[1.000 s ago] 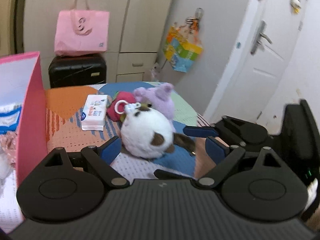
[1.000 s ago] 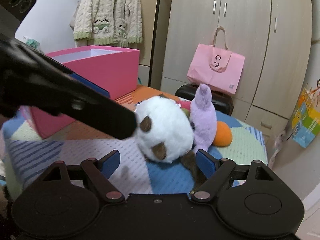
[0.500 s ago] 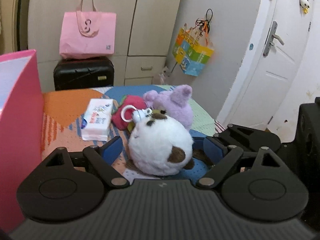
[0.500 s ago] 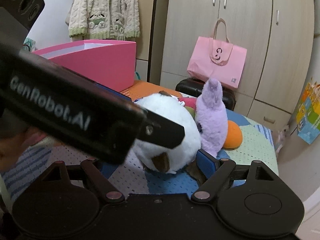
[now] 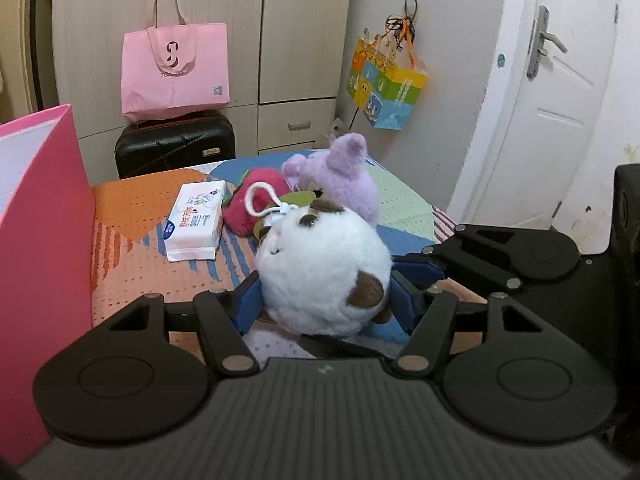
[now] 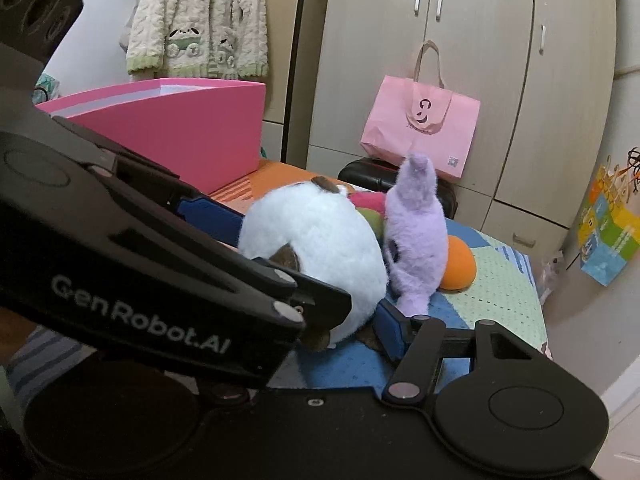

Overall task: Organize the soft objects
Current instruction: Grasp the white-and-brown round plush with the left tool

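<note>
Wardrobes back a patchwork bed where the white plush lies between both closing hand-held grippers: the left grasping its sides, the right pressing at 3 o'clock. Purple plush behind, touching.

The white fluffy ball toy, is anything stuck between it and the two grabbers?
Nothing visible. The white fluffy ball toy sits right between the closing blue pads of the left tool, and the right tool is closing around it too. The purple plush only leans behind it.
</note>
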Tool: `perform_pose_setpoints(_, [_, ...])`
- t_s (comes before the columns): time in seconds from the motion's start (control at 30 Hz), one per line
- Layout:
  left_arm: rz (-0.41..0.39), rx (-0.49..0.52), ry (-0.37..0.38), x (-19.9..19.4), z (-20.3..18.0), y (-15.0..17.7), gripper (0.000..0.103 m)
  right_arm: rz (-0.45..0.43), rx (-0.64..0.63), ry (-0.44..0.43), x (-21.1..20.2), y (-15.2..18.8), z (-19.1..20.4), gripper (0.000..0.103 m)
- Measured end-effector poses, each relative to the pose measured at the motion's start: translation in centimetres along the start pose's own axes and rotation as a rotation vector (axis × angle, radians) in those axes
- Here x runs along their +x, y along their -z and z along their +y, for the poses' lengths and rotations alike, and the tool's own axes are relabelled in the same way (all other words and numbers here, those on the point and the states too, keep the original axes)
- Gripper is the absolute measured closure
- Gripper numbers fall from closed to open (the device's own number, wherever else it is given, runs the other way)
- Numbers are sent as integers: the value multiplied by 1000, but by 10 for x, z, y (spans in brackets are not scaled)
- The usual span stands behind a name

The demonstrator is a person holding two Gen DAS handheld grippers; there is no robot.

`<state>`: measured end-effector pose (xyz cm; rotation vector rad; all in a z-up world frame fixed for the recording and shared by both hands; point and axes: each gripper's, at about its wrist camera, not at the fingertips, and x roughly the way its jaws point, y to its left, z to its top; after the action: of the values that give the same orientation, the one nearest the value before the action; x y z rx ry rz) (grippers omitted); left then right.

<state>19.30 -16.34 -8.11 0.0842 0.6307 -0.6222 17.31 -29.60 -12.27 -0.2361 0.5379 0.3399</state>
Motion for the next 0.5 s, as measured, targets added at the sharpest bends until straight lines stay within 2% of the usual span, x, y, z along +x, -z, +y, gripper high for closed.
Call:
perform_pose_setpoints(0.27, [22, -23, 37, -21, -3, 6, 39, -4, 78, -32, -16, 8, 2, 36])
perform_pose_setpoints(0.5, [86, -63, 17, -33, -2, 10, 39, -3, 76, -48, -25, 12, 16, 37])
